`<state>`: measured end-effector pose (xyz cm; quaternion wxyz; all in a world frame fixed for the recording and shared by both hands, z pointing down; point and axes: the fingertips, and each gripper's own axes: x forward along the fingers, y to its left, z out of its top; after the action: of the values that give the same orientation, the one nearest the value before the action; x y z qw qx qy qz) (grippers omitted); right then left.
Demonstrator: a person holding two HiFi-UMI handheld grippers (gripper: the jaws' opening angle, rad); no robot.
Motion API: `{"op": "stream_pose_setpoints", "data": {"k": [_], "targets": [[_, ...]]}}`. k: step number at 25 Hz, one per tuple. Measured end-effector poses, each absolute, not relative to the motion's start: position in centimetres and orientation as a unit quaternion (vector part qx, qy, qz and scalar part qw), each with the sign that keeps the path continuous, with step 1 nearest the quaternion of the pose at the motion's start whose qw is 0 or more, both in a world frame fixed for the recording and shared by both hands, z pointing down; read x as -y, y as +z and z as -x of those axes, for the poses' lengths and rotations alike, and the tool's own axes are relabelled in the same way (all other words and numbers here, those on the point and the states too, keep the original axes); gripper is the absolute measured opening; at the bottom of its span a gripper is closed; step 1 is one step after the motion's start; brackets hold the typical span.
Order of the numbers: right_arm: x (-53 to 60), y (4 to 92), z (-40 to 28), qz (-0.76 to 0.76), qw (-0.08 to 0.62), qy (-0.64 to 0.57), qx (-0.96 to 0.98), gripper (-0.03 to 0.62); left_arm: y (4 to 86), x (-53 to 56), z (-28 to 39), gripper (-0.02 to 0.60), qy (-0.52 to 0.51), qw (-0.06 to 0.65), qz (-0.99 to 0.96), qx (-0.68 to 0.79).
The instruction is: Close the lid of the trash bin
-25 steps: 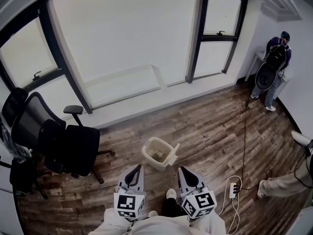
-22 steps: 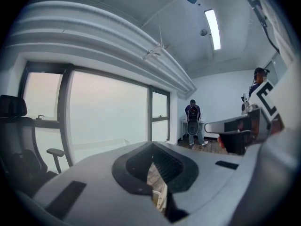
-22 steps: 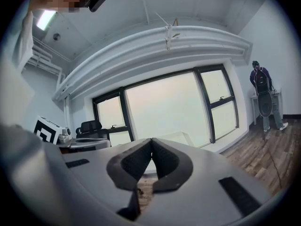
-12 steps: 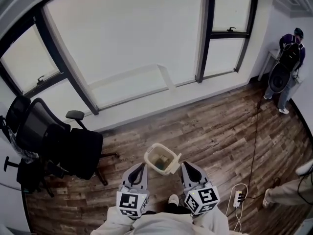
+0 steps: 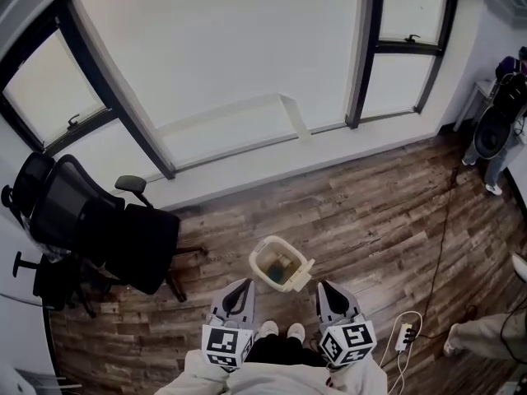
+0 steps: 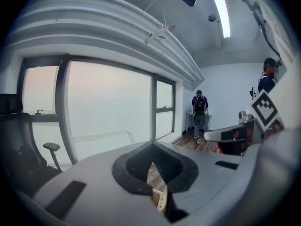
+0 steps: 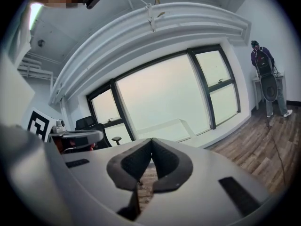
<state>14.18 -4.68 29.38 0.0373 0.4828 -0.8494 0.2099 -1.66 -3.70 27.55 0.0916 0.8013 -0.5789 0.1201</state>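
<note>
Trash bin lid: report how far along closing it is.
Done: nothing on the lid; the trash bin stands open, its lid hanging off the right side. In hand: nothing; left gripper and right gripper are shut, empty, short of the bin. Left: reach the lid and swing it shut.

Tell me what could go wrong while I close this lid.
1. The trash bin stands free on the floor; pushing its lid, open at the right side, may slide or tip it.
2. The left hand-held gripper and right hand-held gripper are both shut, so a nudge could slip off.
3. The power strip lies on the floor at your right; a sidestep might catch it.
</note>
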Motion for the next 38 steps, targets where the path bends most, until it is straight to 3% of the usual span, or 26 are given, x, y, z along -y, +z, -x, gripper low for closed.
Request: {"op": "stream_pose_setpoints", "data": {"k": [15, 21, 34, 38], "targets": [[8.2, 39.1, -11.3, -0.489, 0.112, 0.226, 0.835, 0.023, 38.2, 8.9, 4.0, 0.008, 0.15, 0.146, -0.808, 0.55], [8.8, 45.1, -11.8, -0.495, 0.13, 0.229, 0.828, 0.023, 44.3, 9.7, 4.9, 0.006, 0.156, 0.125, -0.804, 0.56], [9.8, 60.6, -13.4, -0.503, 0.163, 0.272, 0.804, 0.023, 58.1, 11.6, 3.6, 0.007, 0.186, 0.19, -0.793, 0.548], [10.2, 64.7, -13.0, -0.496, 0.174, 0.276, 0.805, 0.023, 62.4, 11.9, 3.6, 0.006, 0.192, 0.173, -0.795, 0.548]]}}
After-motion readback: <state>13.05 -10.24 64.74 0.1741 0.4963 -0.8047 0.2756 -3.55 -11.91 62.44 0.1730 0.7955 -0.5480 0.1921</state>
